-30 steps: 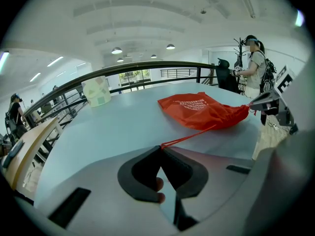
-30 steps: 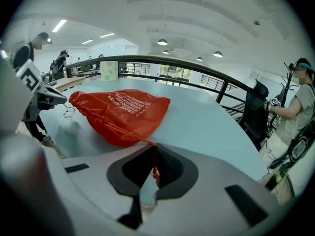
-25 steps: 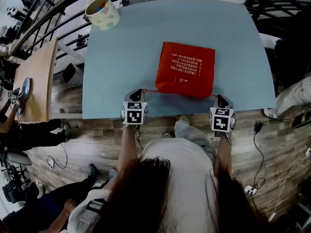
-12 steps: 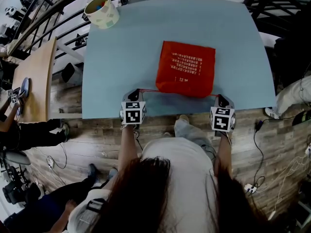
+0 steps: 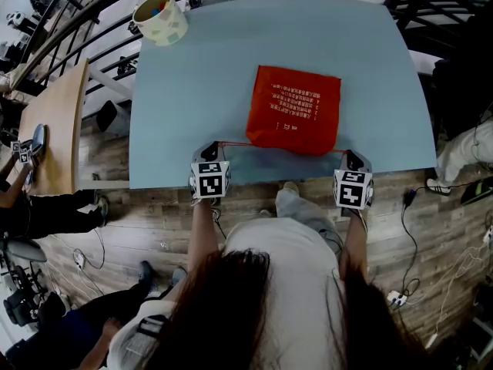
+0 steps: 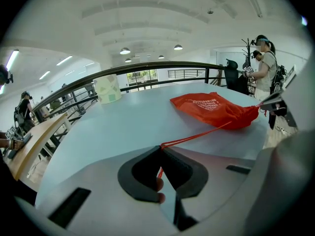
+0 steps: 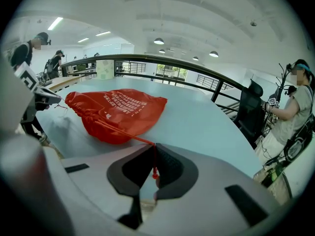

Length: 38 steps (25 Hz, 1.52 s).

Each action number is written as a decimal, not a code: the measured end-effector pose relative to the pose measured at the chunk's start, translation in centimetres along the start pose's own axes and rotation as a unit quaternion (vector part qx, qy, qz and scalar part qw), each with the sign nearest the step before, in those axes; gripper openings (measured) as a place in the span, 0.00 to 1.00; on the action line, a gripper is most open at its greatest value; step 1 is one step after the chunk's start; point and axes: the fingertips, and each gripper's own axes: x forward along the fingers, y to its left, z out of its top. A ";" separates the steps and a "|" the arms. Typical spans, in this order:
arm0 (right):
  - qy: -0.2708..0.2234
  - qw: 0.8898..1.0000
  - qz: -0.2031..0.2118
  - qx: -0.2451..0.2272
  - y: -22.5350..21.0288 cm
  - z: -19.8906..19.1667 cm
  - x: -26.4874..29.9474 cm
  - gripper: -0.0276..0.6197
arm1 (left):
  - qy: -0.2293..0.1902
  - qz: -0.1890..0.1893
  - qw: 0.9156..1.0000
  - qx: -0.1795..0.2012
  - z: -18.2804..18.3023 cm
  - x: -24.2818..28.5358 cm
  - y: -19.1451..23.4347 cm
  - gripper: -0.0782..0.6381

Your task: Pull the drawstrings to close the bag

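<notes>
**Bag.** The red drawstring bag (image 5: 294, 110) lies flat on the light blue surface (image 5: 192, 91), right of centre and close to the near edge. White print covers its upper face. Its gathered mouth faces the near edge; the fabric there is puckered, as the left gripper view (image 6: 211, 109) and the right gripper view (image 7: 118, 113) both show.

**Left gripper.** The left gripper (image 5: 218, 146) sits at the near edge of the surface, left of the bag's near left corner. Its fingers (image 6: 140, 171) are closed on the left drawstring (image 6: 197, 135). The cord runs in a straight line from the fingertips across the surface to the bag's mouth, and a short length of it hangs behind the grip point.

**Right gripper.** The right gripper (image 5: 348, 156) sits at the near edge, just beside the bag's near right corner. Its fingers (image 7: 170, 173) are closed on the right drawstring (image 7: 133, 137). That cord is short and straight between the mouth and the fingertips. Its knotted end (image 7: 154, 176) hangs in the opening behind the fingertips.

**Other items.** A pale cylindrical container (image 5: 162, 20) stands at the far left corner of the surface, well apart from the bag. A wooden table (image 5: 58, 129) stands left of the surface.
</notes>
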 end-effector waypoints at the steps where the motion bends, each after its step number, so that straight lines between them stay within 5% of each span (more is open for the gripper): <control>1: 0.000 1.000 -0.002 0.001 -0.1 0.0 -0.1 0.09 | 0.000 0.003 1.000 -0.002 0.0 -0.1 0.2 0.13; 38: 0.005 0.999 -0.034 0.033 -3.6 -1.4 -0.7 0.09 | 0.012 0.034 0.999 -0.015 -0.8 -0.6 1.6 0.13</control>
